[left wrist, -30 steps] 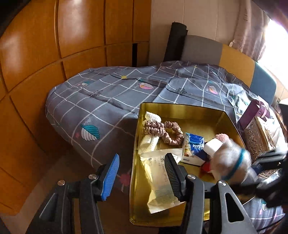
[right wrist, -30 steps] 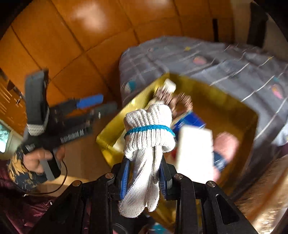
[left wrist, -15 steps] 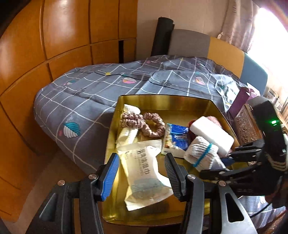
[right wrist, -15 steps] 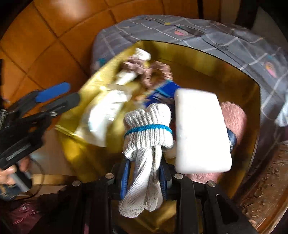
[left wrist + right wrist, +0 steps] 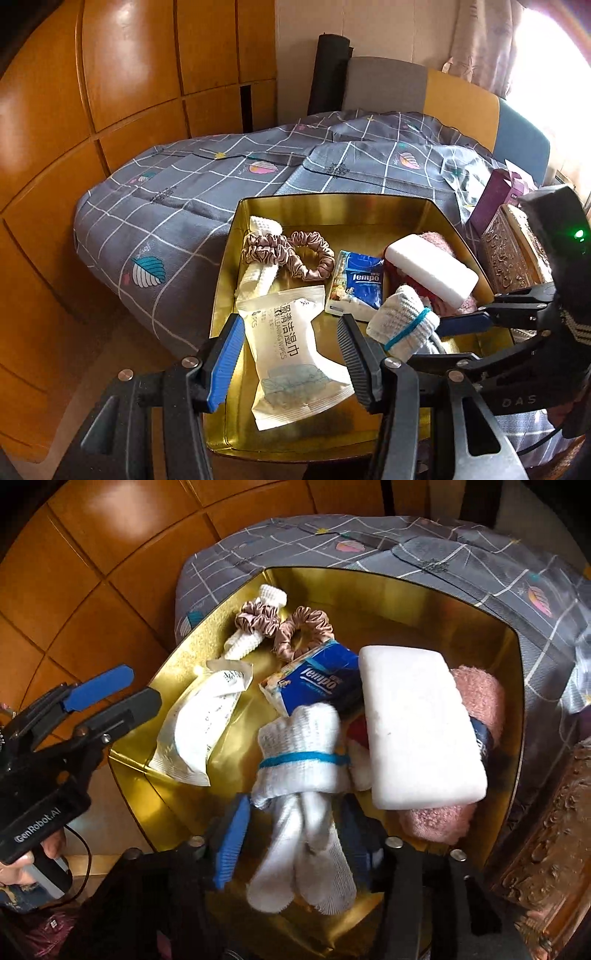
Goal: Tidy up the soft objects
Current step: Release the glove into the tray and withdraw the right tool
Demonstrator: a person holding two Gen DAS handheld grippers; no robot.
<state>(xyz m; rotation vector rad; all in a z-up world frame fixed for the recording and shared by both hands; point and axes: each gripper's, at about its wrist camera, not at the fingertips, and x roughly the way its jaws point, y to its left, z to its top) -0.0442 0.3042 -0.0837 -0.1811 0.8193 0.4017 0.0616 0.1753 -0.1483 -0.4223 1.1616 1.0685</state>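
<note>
Over gold tray [image 5: 517, 686], right gripper [image 5: 291, 834] down-tilted

Tray [image 5: 513, 686]: gold, glossy interior; bedcover [image 5: 177, 206] beyond it: grey with white grid lines and scattered pink and teal leaf motifs. Between the right gripper [image 5: 291, 834] pads, one blue: white knit glove bundle [image 5: 303, 760] banded in teal. Ahead of it: blue tissue pack [image 5: 321, 679], white sponge block [image 5: 417, 723] over pink fluffy cloth [image 5: 480, 690], dusty-pink scrunchies [image 5: 303, 627], white wipes packet [image 5: 199, 731].
</note>
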